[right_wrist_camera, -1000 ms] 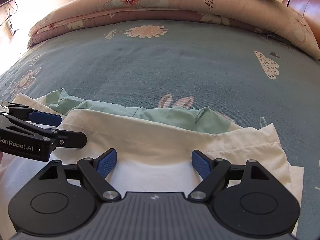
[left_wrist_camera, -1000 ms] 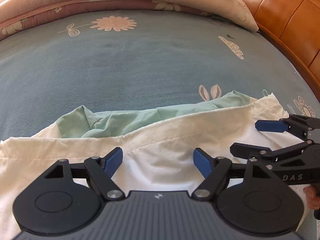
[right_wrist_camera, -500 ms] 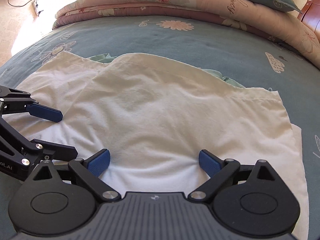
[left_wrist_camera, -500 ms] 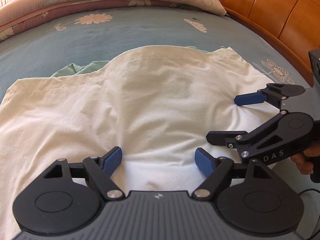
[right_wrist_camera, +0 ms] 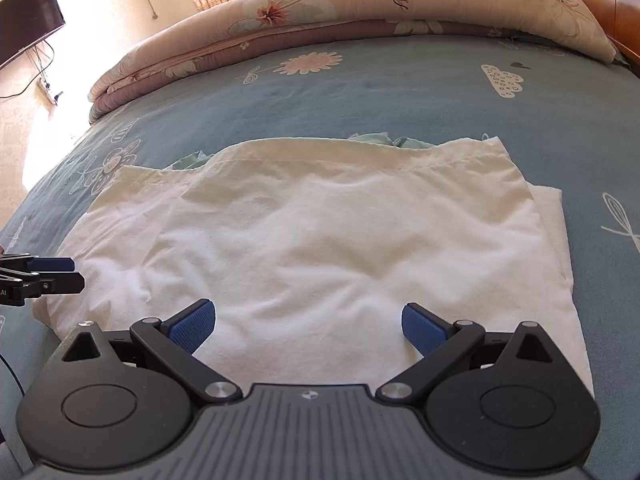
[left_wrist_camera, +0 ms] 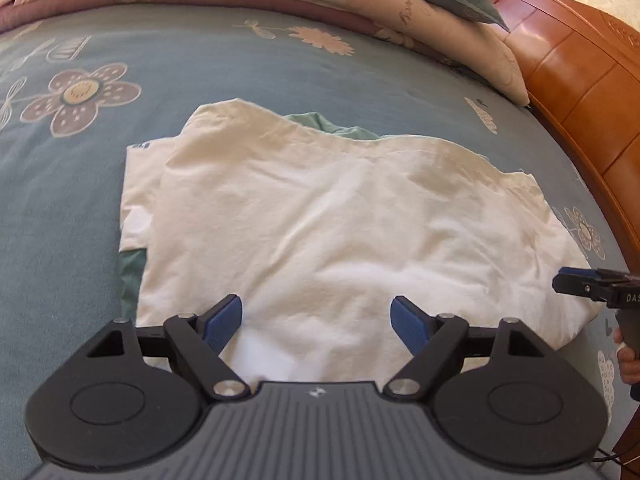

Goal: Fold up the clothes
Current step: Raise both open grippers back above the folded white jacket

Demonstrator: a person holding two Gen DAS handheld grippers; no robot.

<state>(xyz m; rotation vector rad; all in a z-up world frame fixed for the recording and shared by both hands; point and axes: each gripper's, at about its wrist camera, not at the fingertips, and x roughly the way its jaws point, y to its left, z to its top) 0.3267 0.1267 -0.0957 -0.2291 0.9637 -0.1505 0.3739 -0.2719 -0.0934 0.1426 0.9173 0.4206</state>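
Left wrist — tool (left_wrist_camera: 317, 325) spread over shirt (left_wrist_camera: 340, 232).

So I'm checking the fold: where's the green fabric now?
Green fabric peeks past the white garment's far edge in both views, plus a strip at its left edge.

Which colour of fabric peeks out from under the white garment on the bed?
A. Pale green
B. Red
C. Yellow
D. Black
A: pale green fabric shows past the far edge of the white garment, and again at its left side in the left wrist view.
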